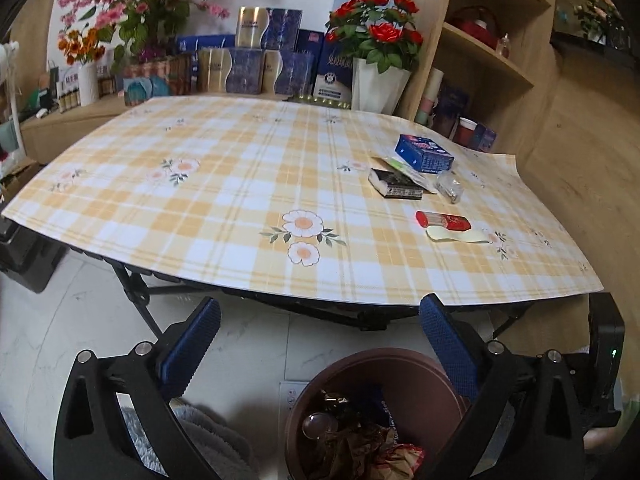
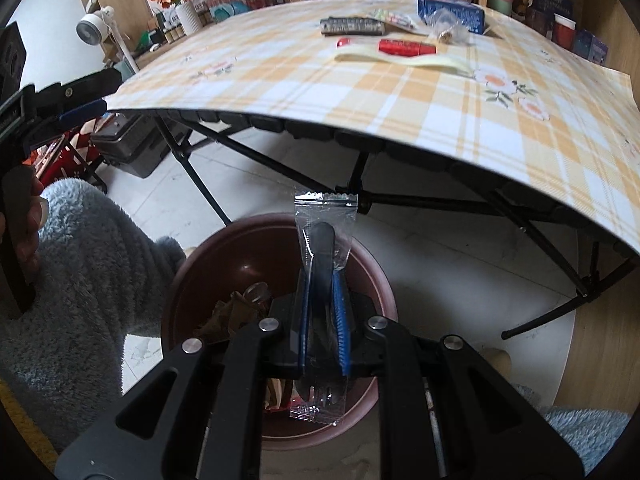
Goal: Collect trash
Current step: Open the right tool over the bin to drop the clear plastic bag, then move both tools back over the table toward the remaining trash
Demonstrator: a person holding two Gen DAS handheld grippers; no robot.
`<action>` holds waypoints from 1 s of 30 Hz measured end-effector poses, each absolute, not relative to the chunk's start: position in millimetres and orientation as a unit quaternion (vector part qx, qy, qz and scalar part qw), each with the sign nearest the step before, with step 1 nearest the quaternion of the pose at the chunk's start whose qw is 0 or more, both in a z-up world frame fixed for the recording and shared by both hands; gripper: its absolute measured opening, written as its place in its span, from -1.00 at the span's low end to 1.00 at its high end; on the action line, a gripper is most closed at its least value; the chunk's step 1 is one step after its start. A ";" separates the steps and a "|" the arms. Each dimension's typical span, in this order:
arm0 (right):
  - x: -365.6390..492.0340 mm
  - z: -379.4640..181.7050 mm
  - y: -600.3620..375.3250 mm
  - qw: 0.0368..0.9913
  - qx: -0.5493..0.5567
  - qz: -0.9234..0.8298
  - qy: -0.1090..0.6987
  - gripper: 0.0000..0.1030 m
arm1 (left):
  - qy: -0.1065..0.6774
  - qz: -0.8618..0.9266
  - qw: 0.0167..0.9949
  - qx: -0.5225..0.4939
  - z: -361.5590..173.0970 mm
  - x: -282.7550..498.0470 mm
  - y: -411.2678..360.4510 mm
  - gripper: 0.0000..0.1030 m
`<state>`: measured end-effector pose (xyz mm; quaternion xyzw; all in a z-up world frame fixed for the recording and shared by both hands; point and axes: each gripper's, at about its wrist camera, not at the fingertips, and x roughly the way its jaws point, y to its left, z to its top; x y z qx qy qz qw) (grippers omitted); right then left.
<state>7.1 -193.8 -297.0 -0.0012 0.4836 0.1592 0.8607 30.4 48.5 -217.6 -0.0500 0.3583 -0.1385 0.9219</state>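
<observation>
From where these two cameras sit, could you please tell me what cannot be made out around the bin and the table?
- Bin contents: left wrist view cuts them off at the bottom edge; in the right wrist view the right gripper and its wrapped cutlery packet cover them.
- Blue box print: too small in both views.
- Clear wrapper contents: too small.

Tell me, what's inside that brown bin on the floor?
The brown bin holds crumpled brown paper, a red wrapper and a clear round piece. Whatever lies beneath that heap is covered.
</observation>
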 end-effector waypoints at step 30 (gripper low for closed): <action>12.9 -298.3 -200.8 0.863 -0.034 0.087 0.496 0.88 | 0.370 -0.142 0.915 -0.082 -221.1 32.8 55.2 0.88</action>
